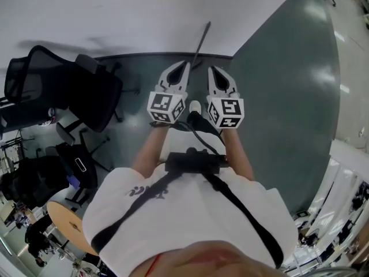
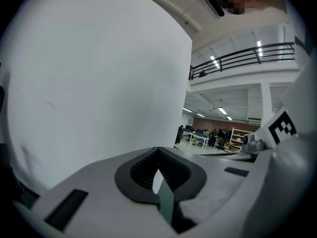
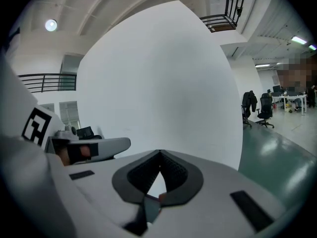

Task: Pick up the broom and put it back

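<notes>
Aiming the clenched, empty left tool [image 1: 185, 66] and right tool [image 1: 211, 70] at the thin dark broom handle [image 1: 202, 42] propped against the far white wall [image 1: 138, 13], probably to reach it.

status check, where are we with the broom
Left claw shut, empty; right claw shut, empty. Broom handle leans on white wall just ahead, not yet gripped. Office chair off to the left, not in the way.

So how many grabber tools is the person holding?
2. The left gripper and the right gripper are held side by side, both pointing at the white wall. No others show; more could be out of view.
</notes>
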A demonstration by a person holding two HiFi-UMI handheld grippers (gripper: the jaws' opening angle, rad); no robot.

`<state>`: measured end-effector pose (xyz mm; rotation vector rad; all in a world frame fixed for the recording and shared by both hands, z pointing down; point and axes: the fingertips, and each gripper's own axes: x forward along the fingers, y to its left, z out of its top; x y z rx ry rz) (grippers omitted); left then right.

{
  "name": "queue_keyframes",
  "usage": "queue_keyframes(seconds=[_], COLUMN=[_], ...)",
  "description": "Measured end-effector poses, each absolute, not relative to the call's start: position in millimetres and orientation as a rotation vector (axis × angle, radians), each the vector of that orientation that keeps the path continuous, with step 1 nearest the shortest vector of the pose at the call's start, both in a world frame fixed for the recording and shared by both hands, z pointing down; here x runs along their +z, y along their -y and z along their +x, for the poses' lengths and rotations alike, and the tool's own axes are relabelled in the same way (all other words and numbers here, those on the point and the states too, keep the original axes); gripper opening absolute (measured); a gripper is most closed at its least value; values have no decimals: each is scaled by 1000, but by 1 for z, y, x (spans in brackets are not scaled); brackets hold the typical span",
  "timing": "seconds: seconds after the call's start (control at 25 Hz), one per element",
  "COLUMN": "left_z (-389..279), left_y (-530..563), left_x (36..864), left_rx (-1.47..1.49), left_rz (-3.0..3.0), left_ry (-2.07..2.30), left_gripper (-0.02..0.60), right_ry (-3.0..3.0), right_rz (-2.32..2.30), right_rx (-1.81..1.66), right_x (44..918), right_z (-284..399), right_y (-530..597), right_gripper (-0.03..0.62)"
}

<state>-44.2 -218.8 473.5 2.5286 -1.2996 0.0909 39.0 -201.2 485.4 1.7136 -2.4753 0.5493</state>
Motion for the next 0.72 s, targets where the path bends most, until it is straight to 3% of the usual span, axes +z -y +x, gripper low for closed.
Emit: queue_keyframes(seconds=[0.72], left_z=[-29], left_y=[283], left_x=[583], left_rx=[287], left_rz=[2565], left_ry=[1027], left_gripper=[12], right_ry=[2100], right_rz=[1756], right_rx=[764], right_x=[647], right_z=[111], right_y=[205], right_gripper=[6])
